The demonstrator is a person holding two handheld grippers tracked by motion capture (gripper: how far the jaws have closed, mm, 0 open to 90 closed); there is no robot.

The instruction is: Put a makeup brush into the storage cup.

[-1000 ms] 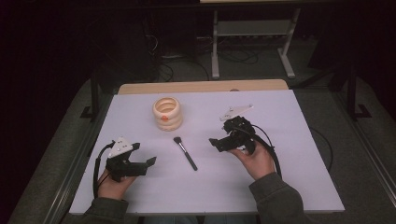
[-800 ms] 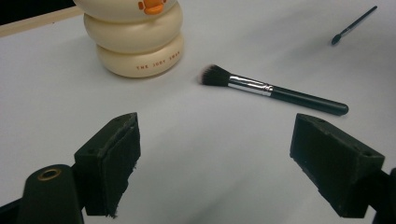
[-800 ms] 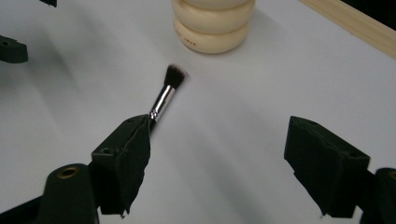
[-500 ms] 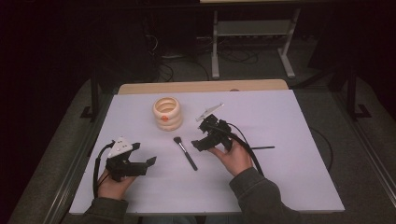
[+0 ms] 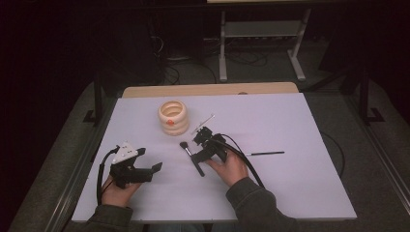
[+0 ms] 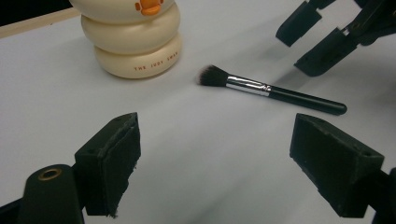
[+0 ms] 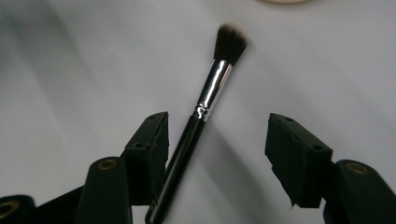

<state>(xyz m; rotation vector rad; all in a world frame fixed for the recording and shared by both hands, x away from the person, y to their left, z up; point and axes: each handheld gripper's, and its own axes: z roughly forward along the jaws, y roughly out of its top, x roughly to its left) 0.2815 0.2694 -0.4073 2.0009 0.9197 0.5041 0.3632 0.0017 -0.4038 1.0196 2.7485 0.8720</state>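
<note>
The right gripper (image 7: 217,154), jaws apart and just closing, sits over the brush (image 7: 205,102) lying on the table (image 5: 300,125) mid-frame, and should center the black handle before squeezing.

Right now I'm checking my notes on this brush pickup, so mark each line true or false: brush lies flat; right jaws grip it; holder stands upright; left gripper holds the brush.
1. The makeup brush lies flat on the table. True.
2. The right gripper has clamped the brush. False: its jaws have been closing, the handle between them, a gap on one side.
3. The cream ringed holder stands upright. True.
4. The left gripper holds the brush. False: its jaws stand open, holding nothing.
</note>
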